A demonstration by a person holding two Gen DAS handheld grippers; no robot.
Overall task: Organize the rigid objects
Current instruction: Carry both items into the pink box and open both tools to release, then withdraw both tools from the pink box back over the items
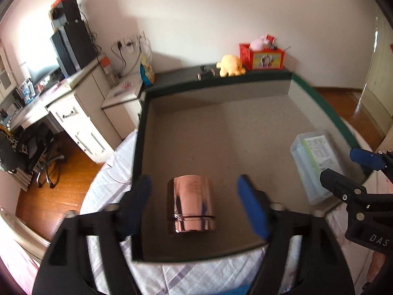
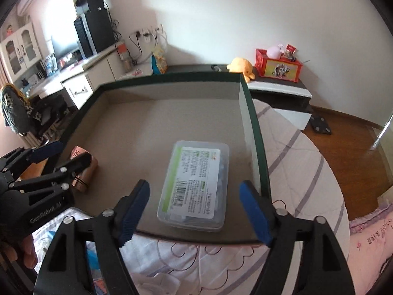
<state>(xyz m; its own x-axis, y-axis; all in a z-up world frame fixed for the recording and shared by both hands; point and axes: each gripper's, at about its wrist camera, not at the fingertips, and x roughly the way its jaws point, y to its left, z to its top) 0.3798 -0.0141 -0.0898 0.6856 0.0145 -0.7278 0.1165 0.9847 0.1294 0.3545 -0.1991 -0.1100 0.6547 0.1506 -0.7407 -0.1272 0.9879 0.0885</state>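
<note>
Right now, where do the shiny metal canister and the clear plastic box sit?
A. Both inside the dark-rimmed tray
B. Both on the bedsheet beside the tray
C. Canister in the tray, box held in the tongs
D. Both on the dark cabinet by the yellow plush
A: the canister and plastic box both lie on the tray floor, free of the open tongs.

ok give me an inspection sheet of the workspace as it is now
surface: shallow tray with green rim, on a striped bedsheet
job's things: shiny can lying on its side at the tray's left; clear box lying flat at its right
clutter: nothing seen in the tray
grippers: left gripper open, astride the can, not touching; right gripper open before the box
cables: plugged leads at wall sockets
surroundings: desk, yellow plush, red box, wood floor
</note>
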